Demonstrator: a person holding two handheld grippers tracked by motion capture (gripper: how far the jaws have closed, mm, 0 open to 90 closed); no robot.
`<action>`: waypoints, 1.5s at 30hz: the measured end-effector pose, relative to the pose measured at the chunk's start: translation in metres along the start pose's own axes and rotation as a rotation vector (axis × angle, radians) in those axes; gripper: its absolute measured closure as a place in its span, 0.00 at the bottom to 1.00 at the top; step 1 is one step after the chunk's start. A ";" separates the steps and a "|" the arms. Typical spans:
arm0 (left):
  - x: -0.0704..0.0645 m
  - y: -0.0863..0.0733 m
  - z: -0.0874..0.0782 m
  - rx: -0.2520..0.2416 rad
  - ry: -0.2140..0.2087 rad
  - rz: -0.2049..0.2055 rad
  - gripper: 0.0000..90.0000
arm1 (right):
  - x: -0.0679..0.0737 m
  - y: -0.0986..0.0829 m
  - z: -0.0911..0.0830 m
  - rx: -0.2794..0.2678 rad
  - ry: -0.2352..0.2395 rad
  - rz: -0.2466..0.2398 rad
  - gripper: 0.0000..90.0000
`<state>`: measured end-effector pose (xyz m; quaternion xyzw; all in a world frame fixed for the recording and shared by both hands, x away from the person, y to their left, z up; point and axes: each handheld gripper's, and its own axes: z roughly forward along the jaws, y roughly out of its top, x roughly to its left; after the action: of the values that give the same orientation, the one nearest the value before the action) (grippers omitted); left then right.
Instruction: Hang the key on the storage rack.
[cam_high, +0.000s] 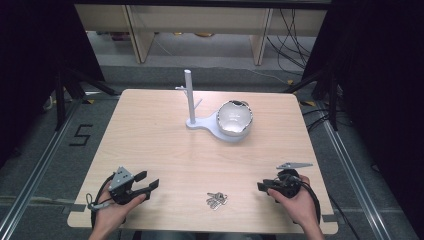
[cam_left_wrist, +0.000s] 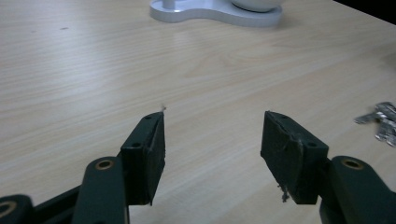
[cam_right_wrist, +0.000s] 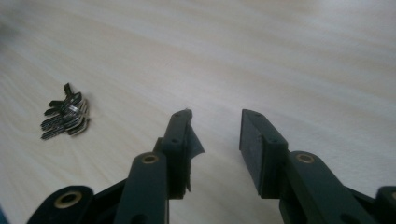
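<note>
Both grippers, left (cam_high: 150, 181) and right (cam_high: 262, 186), rest spread and empty at near edge. Keys (cam_high: 216, 199) lie untouched between them; stand (cam_high: 189, 97) bare, nothing started.

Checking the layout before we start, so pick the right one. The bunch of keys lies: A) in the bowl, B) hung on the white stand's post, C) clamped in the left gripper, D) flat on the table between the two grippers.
D: the bunch of keys lies flat on the table, between the left gripper and the right gripper, both open and holding nothing.
</note>
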<state>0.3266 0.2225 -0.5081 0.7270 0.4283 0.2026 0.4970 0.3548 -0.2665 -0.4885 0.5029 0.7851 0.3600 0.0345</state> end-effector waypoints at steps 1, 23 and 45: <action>0.000 0.000 0.002 0.000 0.001 0.001 0.44 | 0.003 0.004 0.001 0.036 0.004 0.003 0.75; -0.016 -0.006 0.017 0.006 -0.044 0.115 0.40 | 0.082 0.057 0.056 0.428 0.200 -0.732 0.85; -0.018 -0.006 0.016 0.009 -0.051 0.117 0.39 | 0.095 0.062 0.068 0.504 0.224 -0.786 0.99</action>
<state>0.3253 0.1997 -0.5180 0.7578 0.3733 0.2108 0.4919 0.3836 -0.1387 -0.4724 0.1188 0.9774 0.1703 -0.0398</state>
